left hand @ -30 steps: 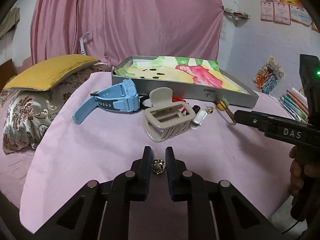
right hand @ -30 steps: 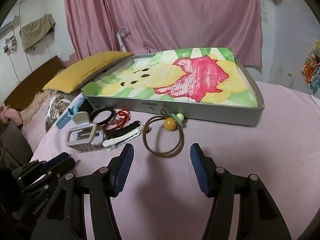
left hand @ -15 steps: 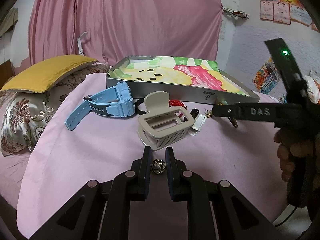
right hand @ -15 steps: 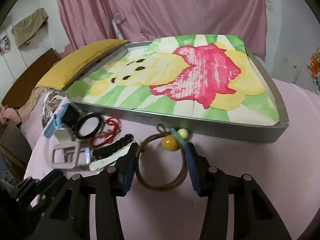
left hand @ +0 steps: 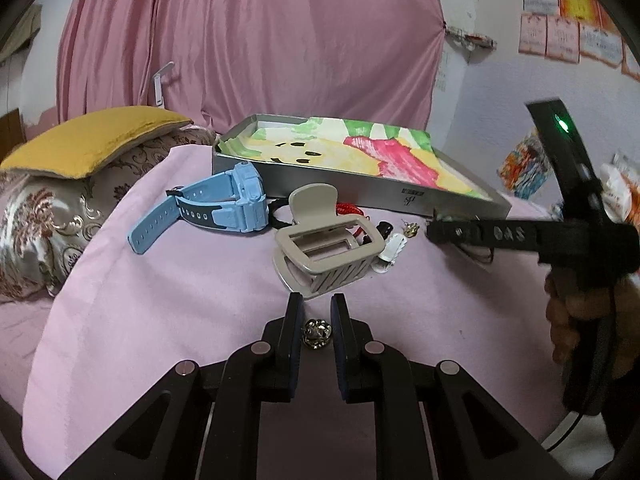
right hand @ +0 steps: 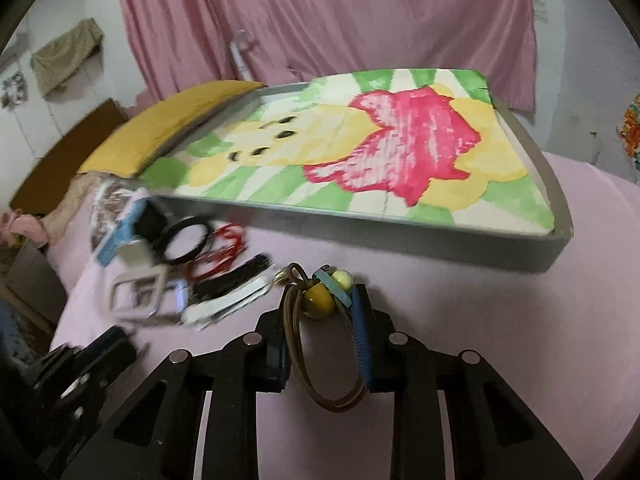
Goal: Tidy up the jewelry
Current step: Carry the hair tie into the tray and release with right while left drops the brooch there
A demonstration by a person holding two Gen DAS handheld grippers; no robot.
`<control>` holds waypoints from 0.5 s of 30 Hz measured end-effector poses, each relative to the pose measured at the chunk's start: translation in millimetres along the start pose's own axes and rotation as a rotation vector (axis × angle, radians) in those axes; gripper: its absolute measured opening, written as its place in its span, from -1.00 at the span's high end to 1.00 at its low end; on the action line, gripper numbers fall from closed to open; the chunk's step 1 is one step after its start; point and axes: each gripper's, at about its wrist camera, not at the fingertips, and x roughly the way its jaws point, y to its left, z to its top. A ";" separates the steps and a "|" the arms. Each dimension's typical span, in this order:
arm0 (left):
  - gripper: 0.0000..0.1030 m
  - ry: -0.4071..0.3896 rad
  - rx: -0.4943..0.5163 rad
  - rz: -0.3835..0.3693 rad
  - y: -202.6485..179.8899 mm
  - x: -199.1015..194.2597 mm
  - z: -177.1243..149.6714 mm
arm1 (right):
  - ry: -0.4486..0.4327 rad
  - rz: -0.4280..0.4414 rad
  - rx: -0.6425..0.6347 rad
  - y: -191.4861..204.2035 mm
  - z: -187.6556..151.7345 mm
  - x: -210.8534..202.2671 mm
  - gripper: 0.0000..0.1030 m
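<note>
My left gripper (left hand: 317, 330) is shut on a small silver ornament (left hand: 315, 332) just above the pink cloth. My right gripper (right hand: 323, 336) is shut on a brown hair tie (right hand: 298, 340) with yellow and pale beads (right hand: 318, 300), squeezing its loop narrow; it also shows in the left wrist view (left hand: 460, 230). A grey tray (right hand: 560, 184) lined with a painted flower sheet lies behind. A blue watch (left hand: 232, 208), a beige hair claw (left hand: 328, 248), a white clip (left hand: 390, 250) and a red cord (right hand: 224, 246) lie in front of the tray.
A black ring (right hand: 184, 238) lies by the watch. A yellow cushion (left hand: 88, 142) on a patterned pillow sits at the left. A pink curtain (left hand: 248, 40) hangs behind. The cloth's edge runs along the left.
My right gripper moved forward over the hair tie and closed on it, squeezing the round loop narrow. My left gripper kept hold of the ornament and shifted slightly toward the hair claw.
</note>
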 end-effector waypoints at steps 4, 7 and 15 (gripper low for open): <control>0.75 -0.023 -0.005 -0.023 -1.6 -4.5 -2.9 | -0.069 0.049 -0.029 7.8 -12.4 -20.4 0.55; 0.75 -0.070 0.005 -0.032 -7.1 -13.2 1.5 | -0.139 0.084 -0.033 12.6 -16.8 -34.4 0.56; 0.75 -0.245 0.064 -0.009 -12.5 -27.9 59.6 | -0.412 0.072 -0.093 27.7 6.4 -69.5 0.55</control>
